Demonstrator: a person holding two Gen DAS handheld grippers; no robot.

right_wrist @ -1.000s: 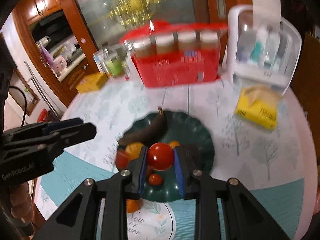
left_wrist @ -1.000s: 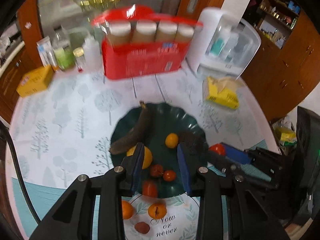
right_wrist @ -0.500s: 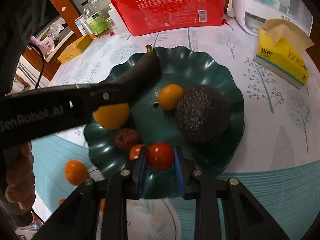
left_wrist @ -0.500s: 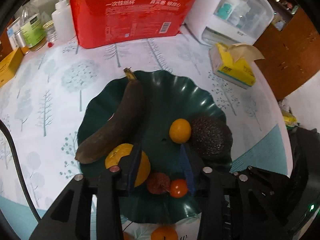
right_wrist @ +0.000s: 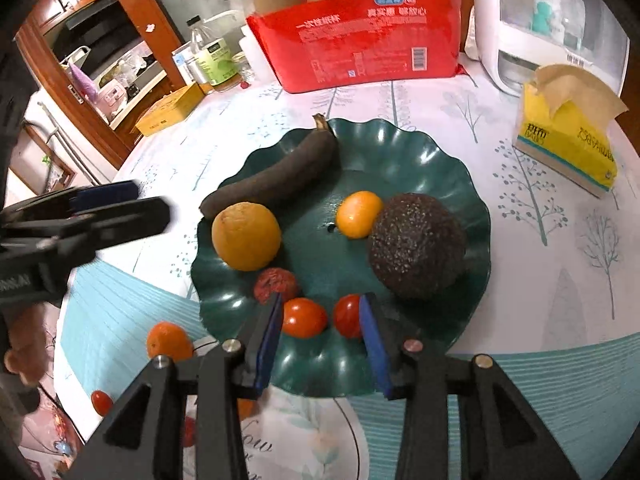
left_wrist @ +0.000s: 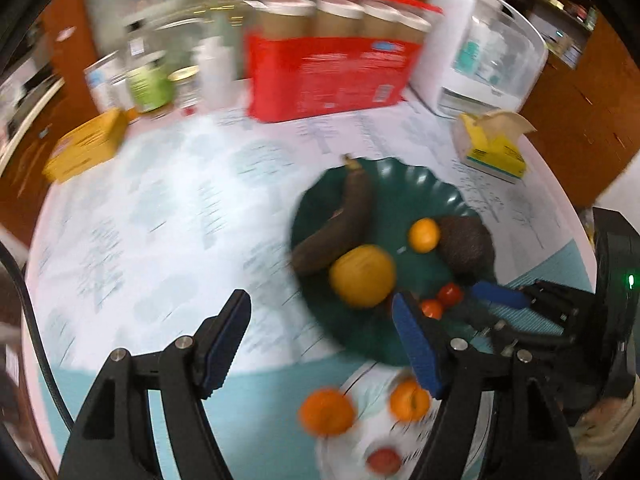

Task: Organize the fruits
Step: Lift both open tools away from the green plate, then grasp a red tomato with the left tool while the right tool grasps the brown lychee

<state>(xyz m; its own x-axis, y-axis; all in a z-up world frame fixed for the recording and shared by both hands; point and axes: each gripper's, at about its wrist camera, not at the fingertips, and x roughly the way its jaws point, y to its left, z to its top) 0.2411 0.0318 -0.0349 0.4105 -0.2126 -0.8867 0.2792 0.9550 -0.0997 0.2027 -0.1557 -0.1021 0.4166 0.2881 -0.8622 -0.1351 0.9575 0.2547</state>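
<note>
Left gripper (left_wrist: 320, 336): jaws have just been opening, spread, nothing between them, over the tablecloth left of the green plate (right_wrist: 400, 152). Right gripper (right_wrist: 320, 320): jaws have just been opening; two cherry tomatoes (right_wrist: 304, 317) lie on the plate between them, unpinched.

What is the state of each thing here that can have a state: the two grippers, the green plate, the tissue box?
Right gripper: jaws have just been opening; two small tomatoes lie loose between them.
Left gripper: jaws have just been opening, nothing between them.
Green plate: loaded with fruit.
Tissue box: open, a tissue sticking out.
</note>
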